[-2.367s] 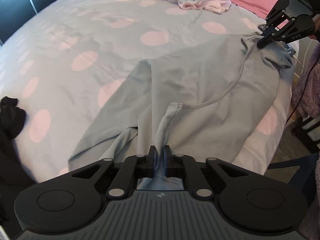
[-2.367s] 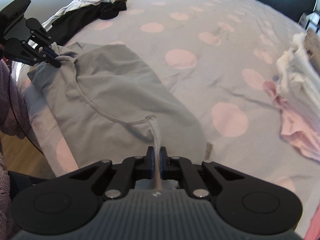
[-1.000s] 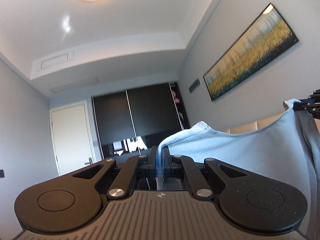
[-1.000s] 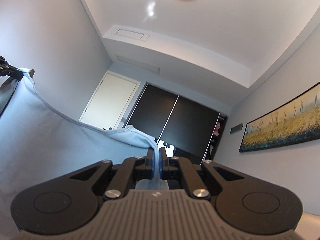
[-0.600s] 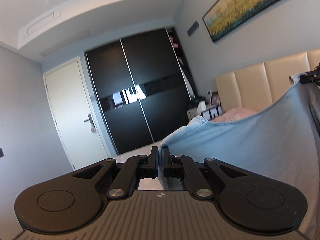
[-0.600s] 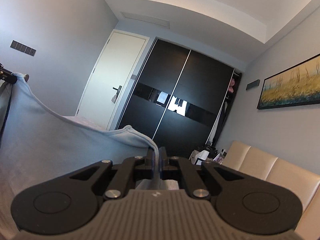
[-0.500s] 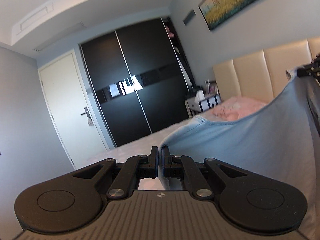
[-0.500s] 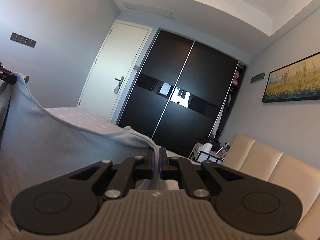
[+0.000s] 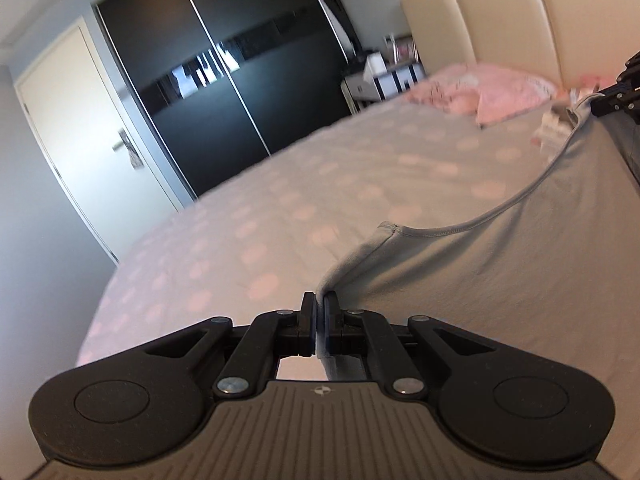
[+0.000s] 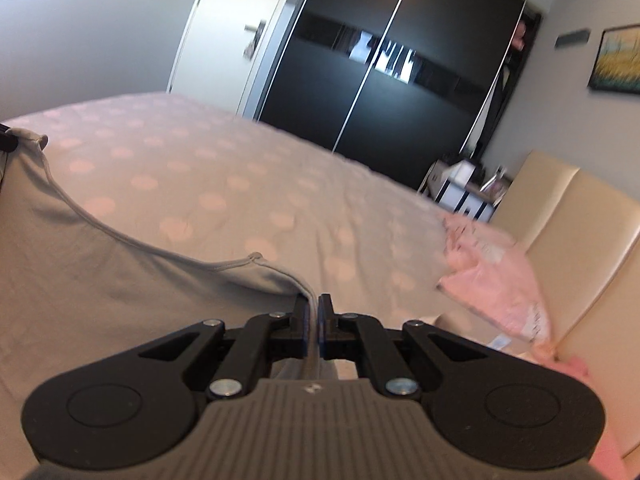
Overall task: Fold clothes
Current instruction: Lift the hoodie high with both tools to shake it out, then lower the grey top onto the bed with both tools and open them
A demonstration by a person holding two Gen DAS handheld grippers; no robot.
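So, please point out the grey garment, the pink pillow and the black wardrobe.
grey garment (image 9: pixel 520 280): left wrist view, on its flat body.
pink pillow (image 9: pixel 508 94): left wrist view, on its top face.
black wardrobe (image 10: pixel 360 92): right wrist view, on its sliding door.

- Bedspread (image 9: pixel 304 184), grey with pale pink dots, spread across the bed.
- Pink pillow (image 9: pixel 508 94) at the far right, against the cream padded headboard (image 9: pixel 520 12).
- Black sliding wardrobe (image 9: pixel 224 60) at the far wall, glossy band across the middle.
- White door (image 9: pixel 92 128) left of the wardrobe, metal handle.
- Nightstand (image 10: pixel 466 188) beside the headboard, cluttered, blurred.
- Framed painting (image 10: pixel 616 60) high on the right wall.
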